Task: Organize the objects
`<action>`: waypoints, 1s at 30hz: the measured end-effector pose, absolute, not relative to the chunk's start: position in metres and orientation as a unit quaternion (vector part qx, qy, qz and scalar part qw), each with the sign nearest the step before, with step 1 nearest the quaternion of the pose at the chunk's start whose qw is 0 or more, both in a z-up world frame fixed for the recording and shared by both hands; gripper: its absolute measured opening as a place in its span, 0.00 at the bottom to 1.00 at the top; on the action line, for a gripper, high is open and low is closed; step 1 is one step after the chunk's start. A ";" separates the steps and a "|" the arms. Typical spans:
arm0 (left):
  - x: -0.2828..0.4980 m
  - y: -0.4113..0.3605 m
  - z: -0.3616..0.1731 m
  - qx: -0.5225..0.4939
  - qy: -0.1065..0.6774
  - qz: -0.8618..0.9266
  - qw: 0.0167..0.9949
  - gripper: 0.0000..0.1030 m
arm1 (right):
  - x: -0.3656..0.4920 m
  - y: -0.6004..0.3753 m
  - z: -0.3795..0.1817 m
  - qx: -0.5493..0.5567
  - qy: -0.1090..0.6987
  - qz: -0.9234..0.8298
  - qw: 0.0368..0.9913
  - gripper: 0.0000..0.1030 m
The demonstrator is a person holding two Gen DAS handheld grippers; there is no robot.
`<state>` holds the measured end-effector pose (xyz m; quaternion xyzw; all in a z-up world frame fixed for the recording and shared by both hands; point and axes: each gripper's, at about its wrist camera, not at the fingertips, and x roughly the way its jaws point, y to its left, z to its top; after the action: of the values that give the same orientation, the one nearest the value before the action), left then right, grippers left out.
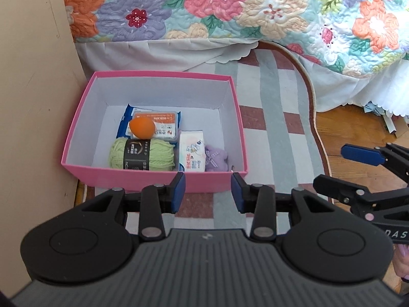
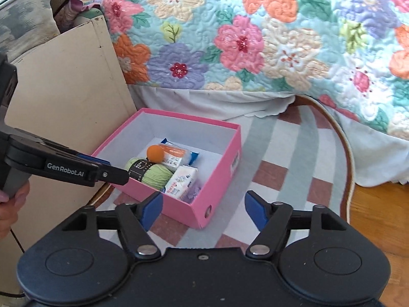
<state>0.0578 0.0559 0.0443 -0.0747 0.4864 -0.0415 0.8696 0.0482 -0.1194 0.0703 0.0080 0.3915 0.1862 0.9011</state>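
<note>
- Where the striped rug [image 1: 276, 117] meets the quilted floral bedspread [image 1: 255, 5], I see the pink cardboard box [image 1: 153, 179] holding fuzzy green yarn [image 1: 156, 157], a smooth orange egg [image 1: 141, 128] and glossy packets.
- My left claw [image 1: 207, 192] tilts downward, narrowly parted, empty.
- My right claw [image 2: 203, 208] gapes wide, empty.

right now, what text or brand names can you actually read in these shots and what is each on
"GenRobot.AI": on the side of the left gripper, seen from the right wrist view.
"DAS": cut off by the frame edge, on the right gripper in the left wrist view.
Green yarn band, orange-and-white packet, white tissue pack: printed, too small or blurred to read.
</note>
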 end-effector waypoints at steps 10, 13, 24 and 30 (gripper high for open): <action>0.042 0.046 0.040 -0.071 0.497 -0.041 0.864 0.62 | 0.039 -0.126 0.061 0.009 0.423 0.158 0.892 0.91; 0.041 0.048 0.037 -0.070 0.505 -0.031 0.860 0.74 | 0.036 -0.125 0.061 0.005 0.421 0.137 0.897 0.92; 0.036 0.056 0.025 -0.090 0.525 0.007 0.846 1.00 | 0.033 -0.137 0.066 0.016 0.433 0.052 0.900 0.93; 0.038 0.059 0.017 -0.103 0.553 0.012 0.827 1.00 | 0.032 -0.142 0.066 0.034 0.445 0.044 0.894 0.93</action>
<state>0.0381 0.0594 0.0169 -0.1025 0.5534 0.0123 0.8265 0.0324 -0.1420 0.0656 0.0344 0.4453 0.0443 0.8936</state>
